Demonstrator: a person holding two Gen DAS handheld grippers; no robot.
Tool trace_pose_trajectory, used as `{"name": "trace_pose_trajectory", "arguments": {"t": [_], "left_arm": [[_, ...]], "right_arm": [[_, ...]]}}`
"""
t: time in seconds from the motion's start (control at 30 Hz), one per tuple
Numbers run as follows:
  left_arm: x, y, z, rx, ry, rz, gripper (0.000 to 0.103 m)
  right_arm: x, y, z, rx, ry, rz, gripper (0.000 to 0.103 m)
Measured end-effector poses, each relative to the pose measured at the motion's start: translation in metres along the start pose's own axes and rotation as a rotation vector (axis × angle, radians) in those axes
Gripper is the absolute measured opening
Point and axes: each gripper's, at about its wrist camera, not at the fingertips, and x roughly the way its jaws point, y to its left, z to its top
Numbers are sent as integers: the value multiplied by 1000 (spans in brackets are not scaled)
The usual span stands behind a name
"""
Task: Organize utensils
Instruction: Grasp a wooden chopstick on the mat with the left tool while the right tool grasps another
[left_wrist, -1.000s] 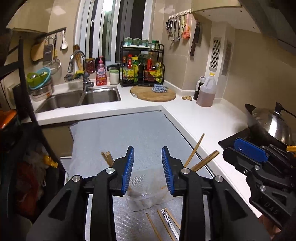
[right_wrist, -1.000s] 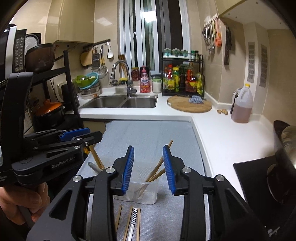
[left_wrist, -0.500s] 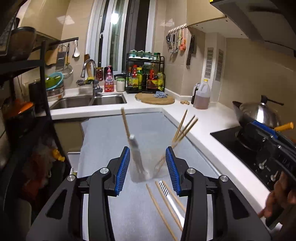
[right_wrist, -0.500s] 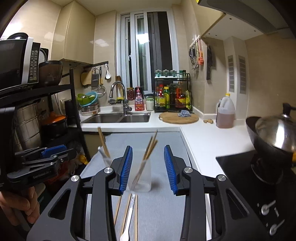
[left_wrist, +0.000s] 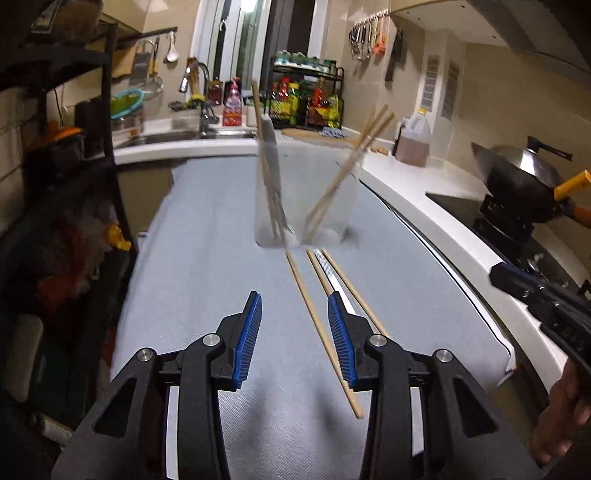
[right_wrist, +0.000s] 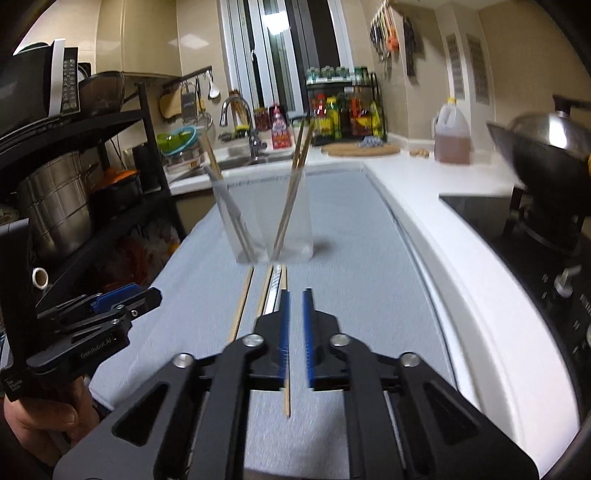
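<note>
bare mat left of chopsticks

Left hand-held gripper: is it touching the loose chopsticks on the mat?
Apart. Right wrist view shows bare mat between the left hand-held gripper, jaws closing with nothing between them, and the loose chopsticks.

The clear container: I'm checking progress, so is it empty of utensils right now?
No, the clear container already holds several wooden chopsticks leaning inside it, while more lie on the mat in front.

right gripper nearly closed | chopstick perhaps between fingers
</note>
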Motion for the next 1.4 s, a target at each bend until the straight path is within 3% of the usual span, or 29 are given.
{"name": "trace_pose_trajectory", "arguments": {"t": [0.23, 0.4, 0.5, 0.6, 0.7, 0.73, 0.9, 1.0, 1.1, 1.4], "left_arm": [[34, -23, -32, 6, 118, -39, 34], [55, -30, -51, 23, 204, -24, 34], [57, -27, -55, 31, 214, -9, 26], [55, -17, -57, 23, 218, 3, 7], [50, -6, -60, 16, 214, 5, 7], [49, -5, -60, 18, 212, 9, 7], [40, 9, -63, 15, 199, 33, 7], [35, 17, -66, 1, 190, 45, 7], [34, 21, -66, -7, 185, 51, 7], [33, 24, -67, -20, 182, 53, 7]], "right_arm": [[21, -5, -38, 16, 86, 21, 8], [32, -10, -47, 32, 128, 40, 8], [40, -6, -51, 30, 155, 56, 10], [45, -1, -55, 11, 177, 62, 10], [52, 3, -59, 7, 192, 52, 29], [55, 5, -61, 3, 201, 51, 29], [65, 9, -66, -32, 234, 14, 29], [68, 12, -71, -54, 240, -25, 22], [67, 17, -73, -93, 231, -55, 5], [58, 2, -75, -30, 226, -91, 6]]}}
